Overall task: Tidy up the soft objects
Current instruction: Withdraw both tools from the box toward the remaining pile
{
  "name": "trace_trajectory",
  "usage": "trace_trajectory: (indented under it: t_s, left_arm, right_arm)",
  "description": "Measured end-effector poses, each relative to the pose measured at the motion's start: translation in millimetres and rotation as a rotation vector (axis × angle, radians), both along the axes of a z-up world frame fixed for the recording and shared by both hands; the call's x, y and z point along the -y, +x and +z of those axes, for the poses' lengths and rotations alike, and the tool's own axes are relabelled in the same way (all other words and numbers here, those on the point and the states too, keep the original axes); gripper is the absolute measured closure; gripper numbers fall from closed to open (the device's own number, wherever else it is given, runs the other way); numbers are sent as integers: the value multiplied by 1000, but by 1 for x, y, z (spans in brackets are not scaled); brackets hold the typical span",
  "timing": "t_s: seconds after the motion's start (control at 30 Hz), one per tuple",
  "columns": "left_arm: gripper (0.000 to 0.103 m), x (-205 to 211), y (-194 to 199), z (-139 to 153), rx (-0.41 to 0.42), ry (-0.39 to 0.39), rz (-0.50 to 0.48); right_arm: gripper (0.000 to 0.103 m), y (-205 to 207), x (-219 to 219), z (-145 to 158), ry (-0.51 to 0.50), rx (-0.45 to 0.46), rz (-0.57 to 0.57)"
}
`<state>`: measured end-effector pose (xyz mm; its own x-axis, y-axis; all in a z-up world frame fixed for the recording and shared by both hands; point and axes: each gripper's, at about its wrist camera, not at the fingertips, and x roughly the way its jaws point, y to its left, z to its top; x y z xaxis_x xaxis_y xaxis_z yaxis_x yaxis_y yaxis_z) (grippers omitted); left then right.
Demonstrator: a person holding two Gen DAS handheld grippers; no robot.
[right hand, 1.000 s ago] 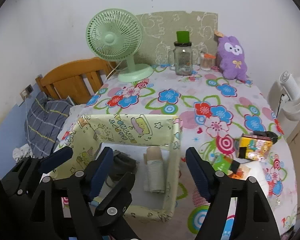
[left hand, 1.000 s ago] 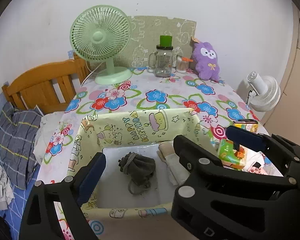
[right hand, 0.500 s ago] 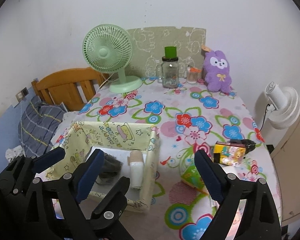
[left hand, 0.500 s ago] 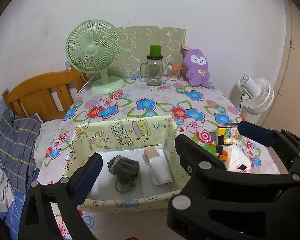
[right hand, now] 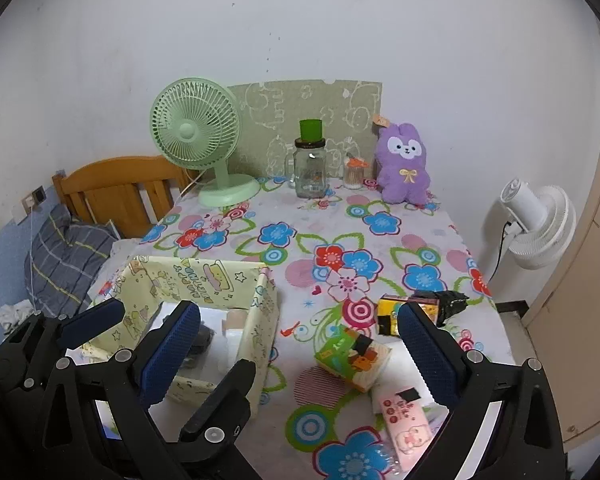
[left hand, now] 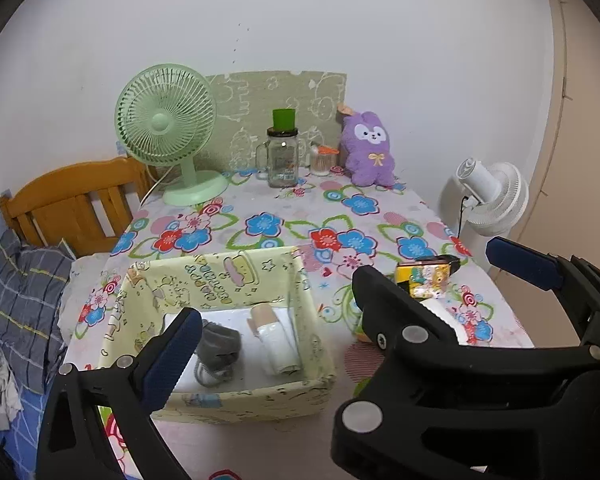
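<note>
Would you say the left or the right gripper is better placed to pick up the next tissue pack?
Probably the right gripper: it is open with the green tissue pack and pink pack lying between its fingers. The left gripper, also open, faces the box holding the socks.

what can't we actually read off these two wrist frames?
- Grey sock bundle: left part hidden behind the left tool finger in the left view; nearly all hidden in the right view.
- White rolled cloth: right view shows only its top over the yellow box wall.
- Pink packet: print too small to read, partly behind the right tool finger.
- Yellow carton: lower part covered by the black tool frame, left view.
</note>
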<state>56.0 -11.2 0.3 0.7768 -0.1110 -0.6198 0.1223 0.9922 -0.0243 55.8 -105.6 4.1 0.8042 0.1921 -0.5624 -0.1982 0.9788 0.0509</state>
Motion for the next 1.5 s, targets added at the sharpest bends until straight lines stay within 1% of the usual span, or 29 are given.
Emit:
trace_trajectory:
  t_s: [0.3, 0.53, 0.7, 1.13, 1.2, 1.3, 1.43, 1.5]
  left_arm:
    - [0, 26, -8, 2, 27, 9, -43]
    - [0, 44, -11, -4, 30, -7, -76]
    - [0, 54, -13, -9, 36, -6, -91]
    - [1, 79, -12, -39, 31, -7, -125]
    - [1, 82, -12, -43, 28, -5, -121]
    - [1, 87, -12, -48, 32, 2, -119]
    - [1, 94, -9, -61, 2, 14, -122]
    - [1, 97, -6, -70, -21, 19, -122]
  right_arm:
    - [3, -14, 26, 0, 13, 22, -32]
    - [3, -20, 43, -4, -6, 35, -51]
    - [3, -25, 56, -12, 5, 34, -72]
    - [3, -27, 82, -43, 16, 21, -113]
    - [3, -26, 86, -48, 25, 8, -117]
    - [3, -26, 89, -53, 28, 16, -114]
    - [3, -24, 94, -65, 13, 8, -113]
    - [6, -22, 97, -73, 11, -8, -113]
